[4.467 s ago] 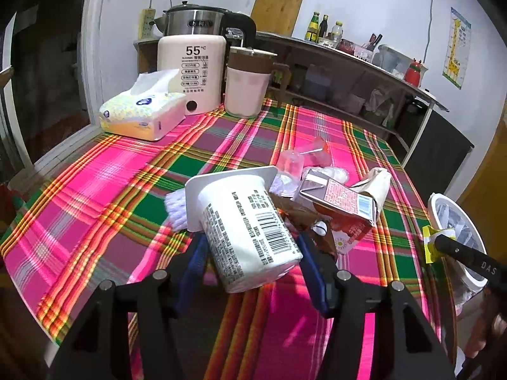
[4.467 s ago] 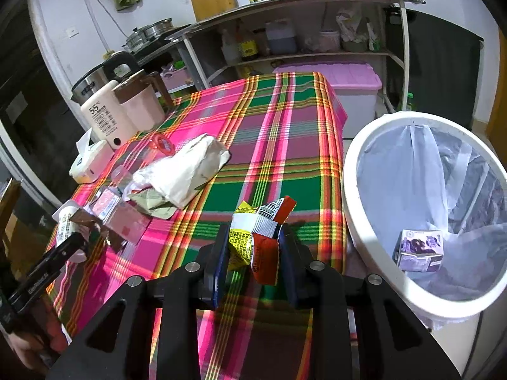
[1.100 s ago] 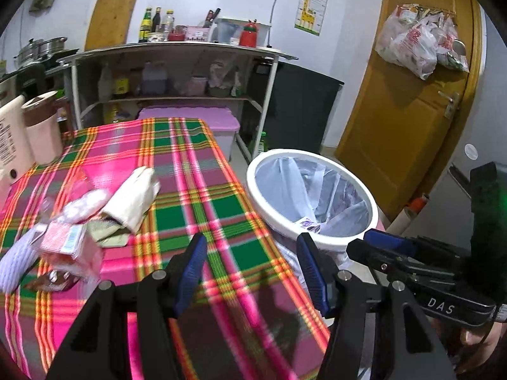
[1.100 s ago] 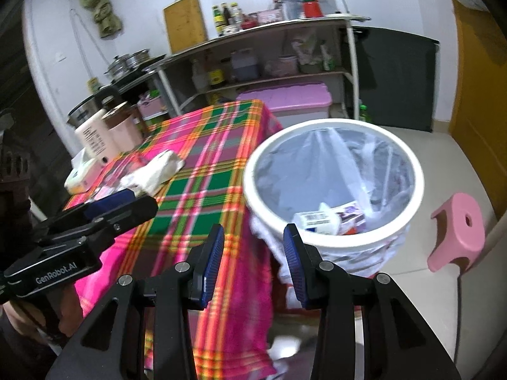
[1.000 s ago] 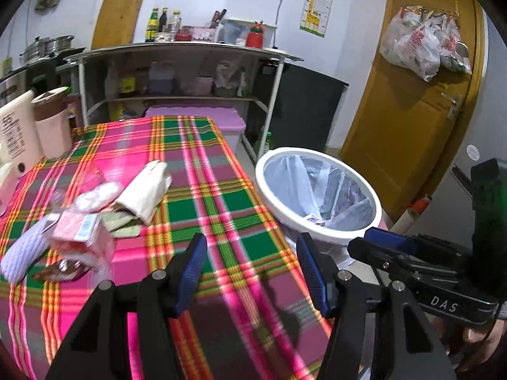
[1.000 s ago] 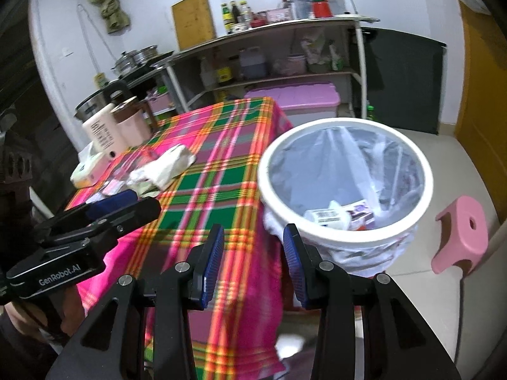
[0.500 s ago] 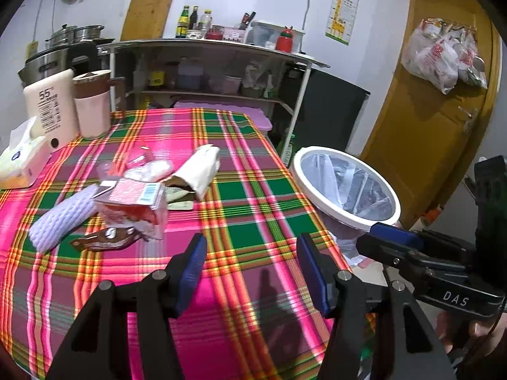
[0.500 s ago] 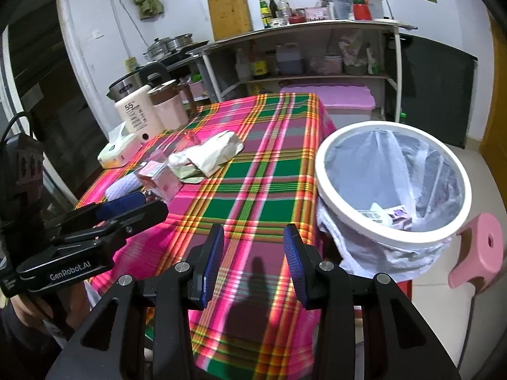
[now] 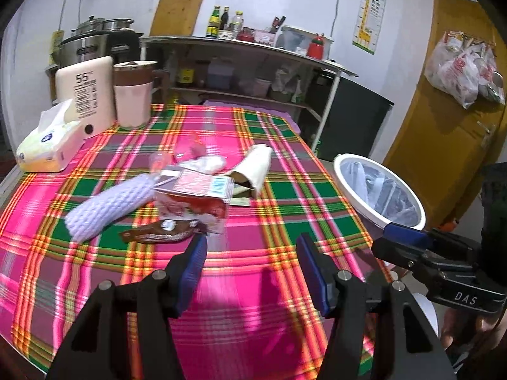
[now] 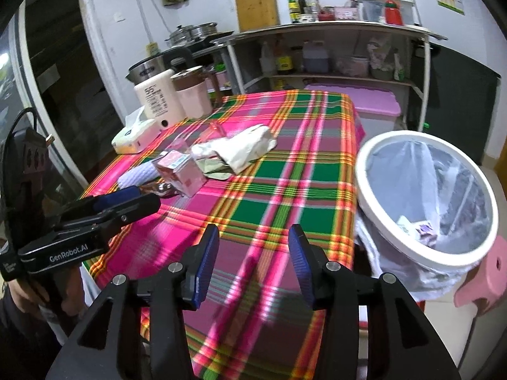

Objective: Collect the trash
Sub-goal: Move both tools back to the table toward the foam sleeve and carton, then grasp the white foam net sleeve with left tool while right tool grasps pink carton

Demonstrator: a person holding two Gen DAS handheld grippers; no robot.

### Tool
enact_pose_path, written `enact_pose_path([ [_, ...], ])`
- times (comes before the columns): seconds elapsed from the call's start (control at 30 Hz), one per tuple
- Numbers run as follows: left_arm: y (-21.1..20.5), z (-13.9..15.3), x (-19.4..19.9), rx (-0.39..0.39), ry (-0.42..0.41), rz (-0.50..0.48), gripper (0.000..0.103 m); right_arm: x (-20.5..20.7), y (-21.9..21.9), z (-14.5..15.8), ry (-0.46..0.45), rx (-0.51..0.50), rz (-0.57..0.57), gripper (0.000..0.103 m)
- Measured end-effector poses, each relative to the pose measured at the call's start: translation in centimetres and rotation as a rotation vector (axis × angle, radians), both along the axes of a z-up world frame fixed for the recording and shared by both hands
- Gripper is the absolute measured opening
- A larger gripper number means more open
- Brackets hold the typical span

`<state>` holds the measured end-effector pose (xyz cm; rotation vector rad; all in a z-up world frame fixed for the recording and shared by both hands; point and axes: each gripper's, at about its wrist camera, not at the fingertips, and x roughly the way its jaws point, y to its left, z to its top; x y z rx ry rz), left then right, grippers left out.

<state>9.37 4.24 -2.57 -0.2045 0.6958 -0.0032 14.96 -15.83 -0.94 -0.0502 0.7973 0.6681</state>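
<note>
Trash lies in a heap mid-table: a pink carton, a purple foam sleeve, a brown wrapper and a cream paper bag. The carton and the bag also show in the right wrist view. My left gripper is open and empty, just short of the brown wrapper. My right gripper is open and empty over the table's near right part. The white bin with a clear liner stands right of the table and holds some cartons.
A tissue box, a white appliance and a pink jug stand at the table's far left. A pink stool sits beside the bin. A shelf unit and a purple storage box lie behind the table.
Both grippers dropped their trash in the bin and opened. Both have swung left, back over the table; the left one now faces the trash heap at close range.
</note>
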Motion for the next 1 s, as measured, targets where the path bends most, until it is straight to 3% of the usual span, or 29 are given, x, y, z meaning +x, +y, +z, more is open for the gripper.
enact_pose_path([
  [0.53, 8.7, -0.7, 0.9, 0.082, 0.007, 0.14, 0.061, 2.3, 7.0, -0.4, -0.032, -0.016, 0.177, 0.053],
  [0.8, 12.1, -1.8, 2.4, 0.113, 0.04, 0.139, 0.062, 3.8, 10.5, -0.9, -0.054, -0.039, 0.26, 0.054],
  [1.0, 13.0, -2.8, 3.5, 0.101, 0.084, 0.081, 0.067, 4.7, 12.6, -1.1, -0.084, -0.064, 0.325, 0.054],
])
